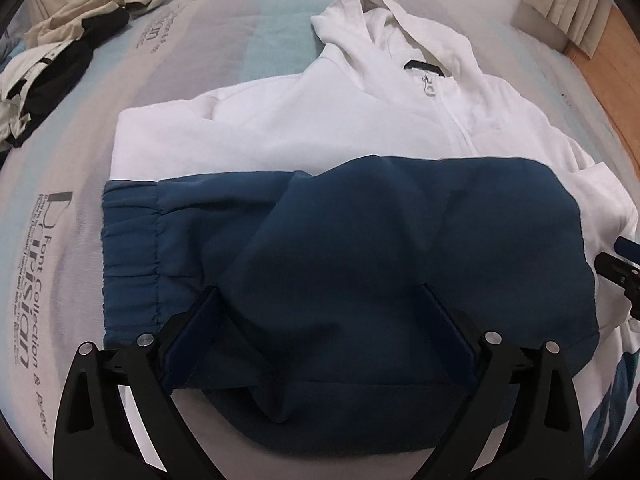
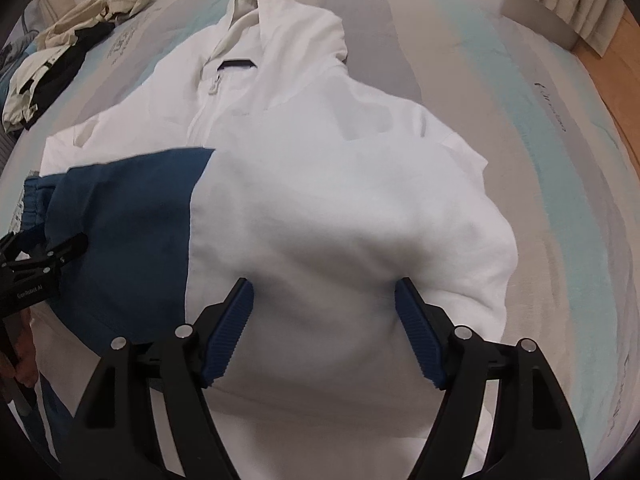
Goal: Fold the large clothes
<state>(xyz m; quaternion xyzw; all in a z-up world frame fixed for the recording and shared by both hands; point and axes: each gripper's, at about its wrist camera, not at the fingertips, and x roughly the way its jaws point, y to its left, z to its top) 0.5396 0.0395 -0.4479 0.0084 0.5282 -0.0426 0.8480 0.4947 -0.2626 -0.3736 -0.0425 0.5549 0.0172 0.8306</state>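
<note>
Hoodie flat mid-bed, hood toward far edge, long axis running away from both claws. Left claw apart over blue hem fold; right claw apart over white part.

Counting it up: one white hooded jacket with blue sleeves mid-frame, one heap of beige and black clothes in the upper left, one bed under it all, two claws: left claw and right claw at bottom.
</note>
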